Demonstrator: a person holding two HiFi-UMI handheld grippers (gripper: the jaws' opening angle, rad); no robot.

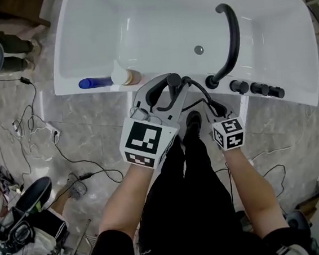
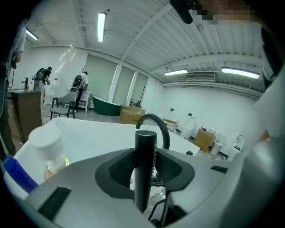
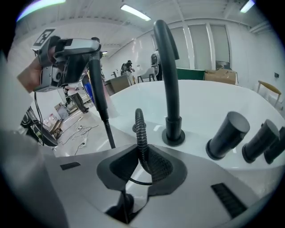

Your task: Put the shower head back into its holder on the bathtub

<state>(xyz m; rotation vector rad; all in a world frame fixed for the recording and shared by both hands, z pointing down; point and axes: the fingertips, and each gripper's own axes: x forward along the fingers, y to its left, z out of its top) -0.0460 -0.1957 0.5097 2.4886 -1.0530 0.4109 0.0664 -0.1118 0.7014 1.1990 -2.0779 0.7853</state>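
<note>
The left gripper [image 2: 145, 165] is clamped on the slim black cylindrical shower head [image 2: 145, 147], which stands upright between its pads. The head is held over the near rim of the white bathtub [image 1: 297, 64], just left of the black arched metal faucet [image 1: 230, 37]. The right gripper [image 3: 141, 168] pinches the black ribbed hose [image 3: 140, 127] between its pads, close before the faucet's base and a row of black knobs [image 1: 257, 89].

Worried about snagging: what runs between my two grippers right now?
In the head view, the black hose arcs from the shower head in the left gripper to the right gripper.
</note>
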